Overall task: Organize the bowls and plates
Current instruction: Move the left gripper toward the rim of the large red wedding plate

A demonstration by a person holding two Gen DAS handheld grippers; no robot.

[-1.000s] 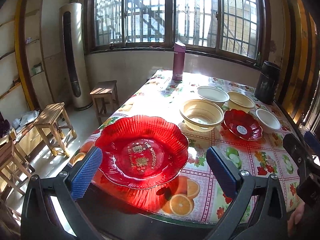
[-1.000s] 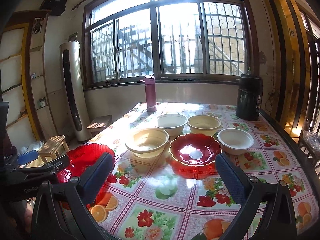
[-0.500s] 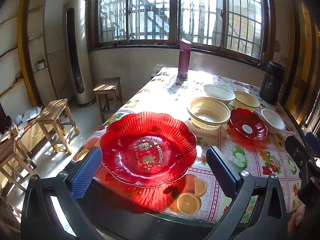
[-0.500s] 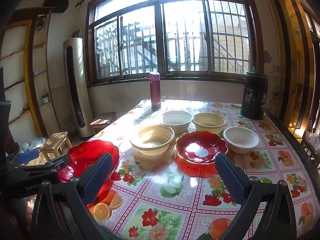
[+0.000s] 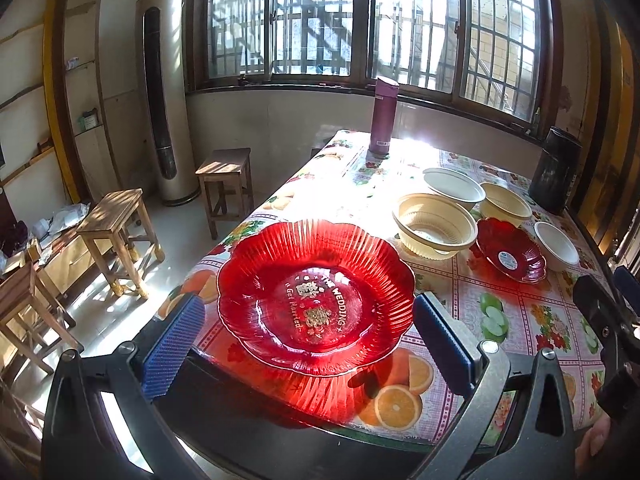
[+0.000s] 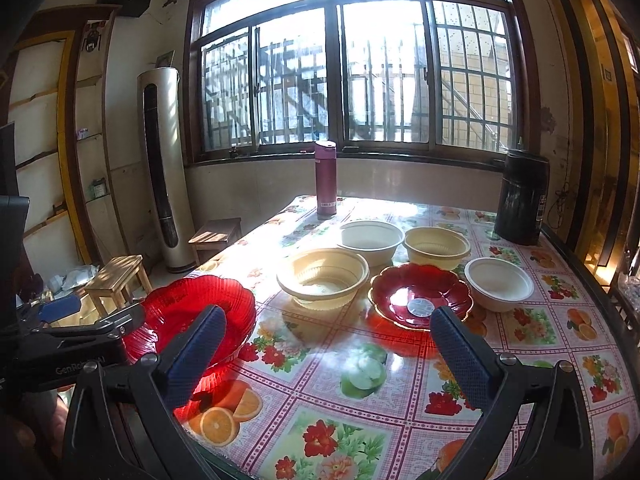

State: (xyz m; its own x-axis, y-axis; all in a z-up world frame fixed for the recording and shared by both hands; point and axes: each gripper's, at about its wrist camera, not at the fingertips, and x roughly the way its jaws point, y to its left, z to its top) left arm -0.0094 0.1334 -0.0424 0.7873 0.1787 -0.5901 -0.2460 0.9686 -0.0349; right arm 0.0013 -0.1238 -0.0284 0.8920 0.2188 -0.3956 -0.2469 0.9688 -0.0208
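Now large red plate (image 5: 316, 296) lies flat, upward.

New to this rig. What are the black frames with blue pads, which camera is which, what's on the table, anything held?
No robot arm: a person carries two handheld grippers, each with a fisheye camera looking along its fingers. The left gripper faces the large red plate; the right gripper faces mid-table. The blue pads are the fingers. On the floral table: a small red plate, two cream bowls, two white bowls, a purple flask and a black canister. Both grippers are open; nothing is held.
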